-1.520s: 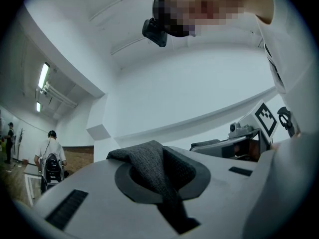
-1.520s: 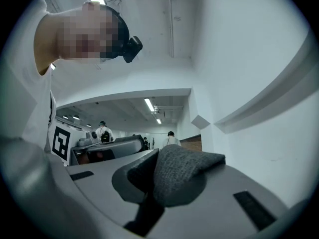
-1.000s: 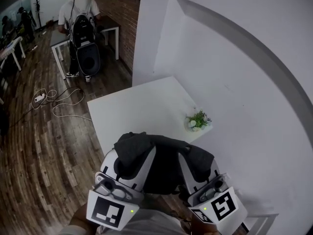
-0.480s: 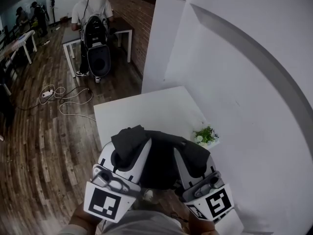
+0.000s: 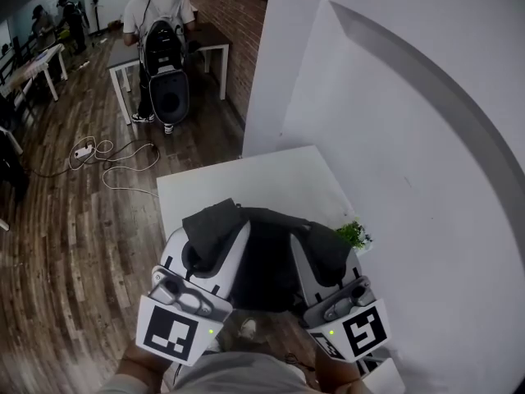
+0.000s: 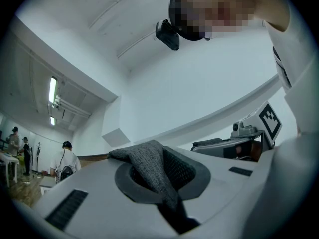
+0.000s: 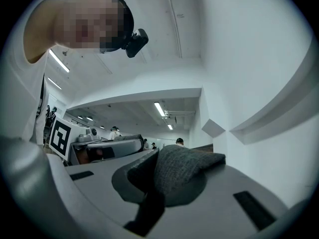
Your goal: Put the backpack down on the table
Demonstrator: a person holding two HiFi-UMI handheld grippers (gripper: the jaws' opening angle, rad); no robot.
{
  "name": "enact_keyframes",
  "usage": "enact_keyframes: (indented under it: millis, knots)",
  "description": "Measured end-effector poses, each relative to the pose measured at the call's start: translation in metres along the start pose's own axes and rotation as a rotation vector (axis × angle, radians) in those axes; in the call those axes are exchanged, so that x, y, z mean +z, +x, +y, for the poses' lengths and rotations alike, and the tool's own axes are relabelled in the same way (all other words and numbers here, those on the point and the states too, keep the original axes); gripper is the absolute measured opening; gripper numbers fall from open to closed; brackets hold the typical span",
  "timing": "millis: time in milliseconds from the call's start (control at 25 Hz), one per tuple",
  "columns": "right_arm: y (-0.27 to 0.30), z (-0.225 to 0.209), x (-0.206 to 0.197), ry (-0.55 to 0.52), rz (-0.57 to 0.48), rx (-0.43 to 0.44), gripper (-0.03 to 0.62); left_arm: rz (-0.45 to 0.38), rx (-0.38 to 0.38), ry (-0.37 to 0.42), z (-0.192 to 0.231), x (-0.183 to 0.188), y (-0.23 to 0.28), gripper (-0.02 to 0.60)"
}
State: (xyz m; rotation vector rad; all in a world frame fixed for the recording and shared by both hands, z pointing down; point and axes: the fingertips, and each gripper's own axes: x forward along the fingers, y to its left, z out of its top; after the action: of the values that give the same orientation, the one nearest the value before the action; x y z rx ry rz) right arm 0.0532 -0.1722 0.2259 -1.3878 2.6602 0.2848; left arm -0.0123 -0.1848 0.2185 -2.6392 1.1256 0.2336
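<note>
Backpack (image 5: 267, 265) soft, saggy, probably weighty. Left tool (image 5: 217, 245) and right tool (image 5: 316, 261) each pinch its top fabric. Good hold, by the counter (image 5: 246, 179).

The table (image 5: 246, 185) offered open room across its far and left parts; a small plant (image 5: 354, 235) blocked its near-right corner by the wall (image 5: 418, 154).

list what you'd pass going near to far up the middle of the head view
backpack → white table → wood floor → standing person
</note>
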Motion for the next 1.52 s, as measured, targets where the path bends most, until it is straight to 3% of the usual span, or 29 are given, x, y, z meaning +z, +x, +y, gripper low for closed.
enact_keyframes:
  millis: [320, 800, 1240, 1520]
  knots:
    - [0.023, -0.034, -0.022, -0.044, 0.023, 0.017, 0.049, 0.019, 0.049, 0.019, 0.012, -0.025, 0.036, 0.043]
    - [0.058, -0.062, -0.067, -0.044, 0.051, 0.038, 0.051, 0.084, 0.110, -0.055, 0.039, -0.079, 0.064, 0.044]
    - [0.072, -0.085, -0.127, -0.047, 0.150, 0.053, 0.051, 0.153, 0.140, -0.131, 0.051, -0.132, 0.085, 0.044]
    - [0.070, -0.096, -0.175, -0.047, 0.267, 0.069, 0.052, 0.240, 0.142, -0.118, 0.053, -0.172, 0.093, 0.044]
